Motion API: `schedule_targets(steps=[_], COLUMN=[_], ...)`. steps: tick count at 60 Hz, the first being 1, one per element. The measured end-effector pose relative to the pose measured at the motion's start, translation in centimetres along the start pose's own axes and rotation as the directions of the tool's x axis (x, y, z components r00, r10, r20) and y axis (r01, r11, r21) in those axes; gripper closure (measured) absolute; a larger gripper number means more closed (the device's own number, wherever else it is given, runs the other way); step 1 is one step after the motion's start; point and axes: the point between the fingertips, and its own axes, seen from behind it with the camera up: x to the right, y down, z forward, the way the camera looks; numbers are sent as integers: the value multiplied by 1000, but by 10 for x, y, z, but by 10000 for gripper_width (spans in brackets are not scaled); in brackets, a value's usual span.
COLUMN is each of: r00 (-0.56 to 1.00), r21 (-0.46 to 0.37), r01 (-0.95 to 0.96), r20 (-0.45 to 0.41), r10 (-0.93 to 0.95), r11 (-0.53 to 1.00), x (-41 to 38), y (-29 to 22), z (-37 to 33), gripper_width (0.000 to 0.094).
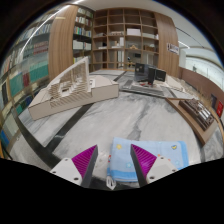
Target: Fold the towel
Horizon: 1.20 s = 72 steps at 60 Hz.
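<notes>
A light blue towel [150, 158] with small coloured marks lies folded on a dark surface low in the gripper view. It reaches between my two fingers and spreads out to the right past the right finger. My gripper [112, 160] is open above it, with the magenta pads [84, 160] apart and a clear gap on each side. Nothing is held. The towel's near edge is hidden below the fingers.
Beyond the fingers lies a wide marble-patterned floor [110, 118]. A pale wooden shelf structure [72, 88] stands to the left, desks with monitors [150, 76] to the right, and tall bookshelves [120, 35] line the far wall.
</notes>
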Motion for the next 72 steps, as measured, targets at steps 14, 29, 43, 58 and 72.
schedule_targets(steps=[14, 29, 43, 58, 72], r00=[993, 966, 993, 969, 964], r21=[-38, 3, 137, 51, 9], r01=[97, 217, -18, -104, -106], r20=[-71, -143, -115, -220, -246], r10=[-99, -214, 34, 113, 105], r11=[995, 976, 990, 993, 994], x=[9, 18, 82, 199, 219], y=[26, 21, -47, 1, 24], z=[39, 38, -16, -16, -22], gripper_width=[804, 929, 928, 920, 514])
